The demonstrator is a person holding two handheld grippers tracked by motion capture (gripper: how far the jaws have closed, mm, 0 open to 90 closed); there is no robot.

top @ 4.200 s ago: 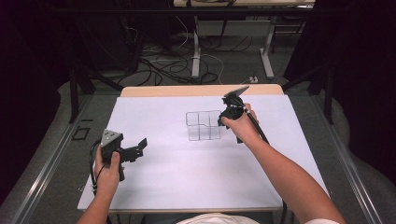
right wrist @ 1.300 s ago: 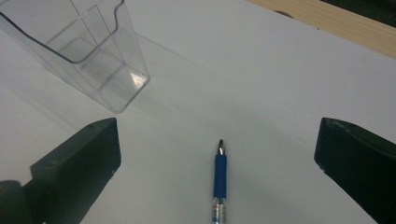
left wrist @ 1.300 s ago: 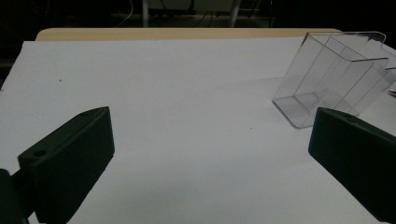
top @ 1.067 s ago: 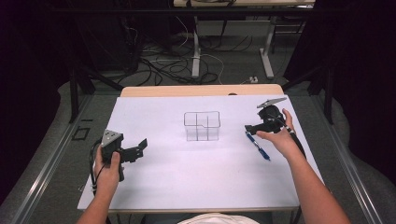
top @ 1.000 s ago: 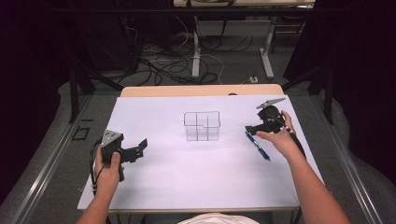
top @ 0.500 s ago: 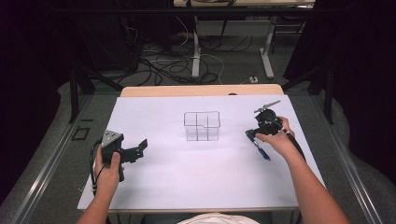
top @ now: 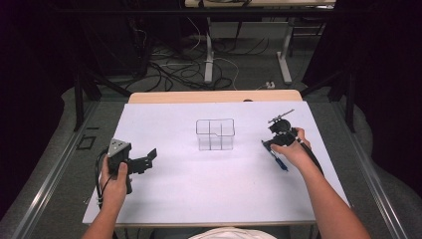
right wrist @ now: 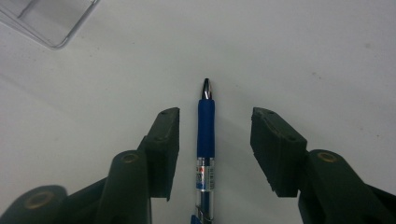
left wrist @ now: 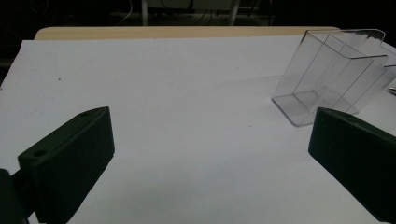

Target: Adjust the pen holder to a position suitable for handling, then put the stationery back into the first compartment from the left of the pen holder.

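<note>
A blue pen [right wrist: 206, 135] lies flat on the white table, tip pointing away from the camera. My right gripper [right wrist: 215, 149] straddles it: both jaws stand apart from the barrel, and they have just been closing in. In the high view the right gripper [top: 268, 144] sits over the pen [top: 279, 163] at the table's right. A clear plastic divided box [top: 215, 134] stands at the middle; it appears again as the clear box [left wrist: 327, 79]. My left gripper [top: 149, 157], held low at the left, is wide open with nothing between its jaws [left wrist: 210, 158].
The white sheet [top: 199, 184] covers a wooden table whose far edge [top: 214, 95] shows bare. Cables and desk legs lie on the floor beyond. Both forearms come in from the near edge.
The right gripper has shifted from the box to the right side, lowered over the pen, and its jaws have narrowed around it. The left hand has stayed put.
</note>
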